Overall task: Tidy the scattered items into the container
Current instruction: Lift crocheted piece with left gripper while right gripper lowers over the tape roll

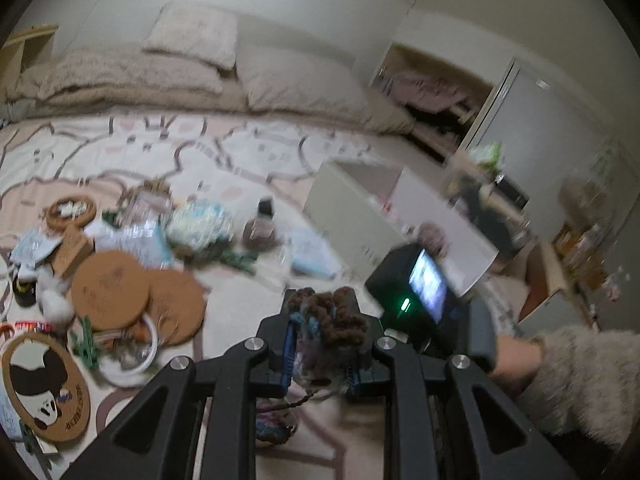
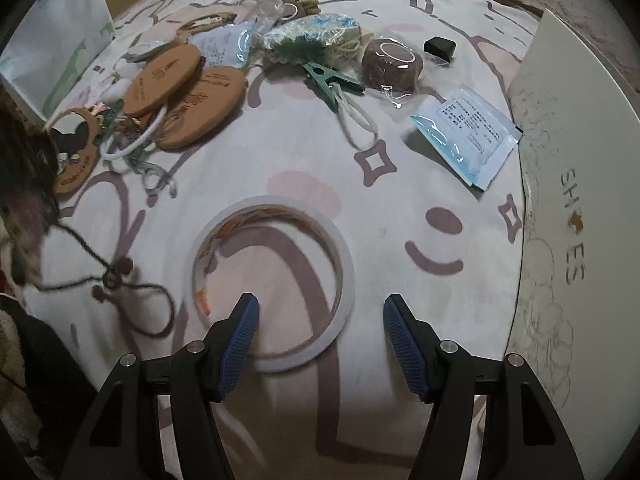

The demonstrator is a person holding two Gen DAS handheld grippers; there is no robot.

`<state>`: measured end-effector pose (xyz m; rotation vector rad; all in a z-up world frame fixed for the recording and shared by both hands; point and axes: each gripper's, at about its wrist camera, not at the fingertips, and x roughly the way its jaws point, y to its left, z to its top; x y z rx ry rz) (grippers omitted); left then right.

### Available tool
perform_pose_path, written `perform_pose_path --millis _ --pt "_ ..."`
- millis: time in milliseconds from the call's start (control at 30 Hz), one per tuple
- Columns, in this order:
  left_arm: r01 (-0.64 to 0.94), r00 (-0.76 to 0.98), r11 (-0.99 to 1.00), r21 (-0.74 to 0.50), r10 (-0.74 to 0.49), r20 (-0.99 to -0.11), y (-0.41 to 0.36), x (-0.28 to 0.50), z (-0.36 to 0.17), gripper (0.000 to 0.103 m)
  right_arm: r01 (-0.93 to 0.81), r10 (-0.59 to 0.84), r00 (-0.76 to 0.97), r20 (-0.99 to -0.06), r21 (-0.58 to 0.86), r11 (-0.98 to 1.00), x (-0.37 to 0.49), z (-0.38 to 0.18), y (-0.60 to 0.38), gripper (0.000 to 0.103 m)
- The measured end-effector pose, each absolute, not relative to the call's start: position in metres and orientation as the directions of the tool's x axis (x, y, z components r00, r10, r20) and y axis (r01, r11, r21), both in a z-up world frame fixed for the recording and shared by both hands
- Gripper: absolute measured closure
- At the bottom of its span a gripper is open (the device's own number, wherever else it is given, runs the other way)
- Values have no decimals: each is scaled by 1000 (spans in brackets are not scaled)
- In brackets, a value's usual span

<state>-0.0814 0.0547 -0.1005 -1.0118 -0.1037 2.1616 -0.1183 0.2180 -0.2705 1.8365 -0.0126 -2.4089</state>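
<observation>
The left gripper is clamped on a bundle of brown knitted yarn, lifted clear of the patterned bedsheet with a loose strand trailing beneath it; the white shoe box, presumably the container, stands ahead and slightly to the right of it. The right gripper hangs spread wide and empty above a white tape ring lying flat on the sheet, its left finger over the ring's near rim and its right finger outside the ring; whether either pad touches the sheet I cannot tell.

The yarn looks soft and light, likely to sag and snag, so a hold through its bulk seems sound, though the dangling strand could catch on the box edge. The ring appears thin, stiff and light; pinching one side of the rim, one finger inside and one outside, would probably lift it best, since closing across the full hoop may make it skid on the cloth.

Still scattered further off are cork coasters, a green clothes peg, a sealed blue-edged packet, a wrapped brown roll and a small black block; the shoe box lid lies along the right side.
</observation>
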Motion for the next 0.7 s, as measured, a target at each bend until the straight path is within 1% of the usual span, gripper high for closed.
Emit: perform_pose_path --millis 100,233,500,700 --pt "-569 -423 -761 -313 597 -682 57 -85 -117 82 116 -64 -251 -966 36 -993 -120 -273 213 37" --pt "-582 -408 -774 -249 544 -734 64 -87 -134 82 175 -26 -242 -970 -18 -984 -116 -272 206 37" --pt "-656 -336 -744 -127 438 -834 87 -78 -173 82 223 8 -208 -978 -56 -973 -98 -270 213 37" --pt "-697 -280 -711 -87 383 -880 102 -71 -198 82 255 8 -197 -980 -59 -965 -86 -266 217 37"
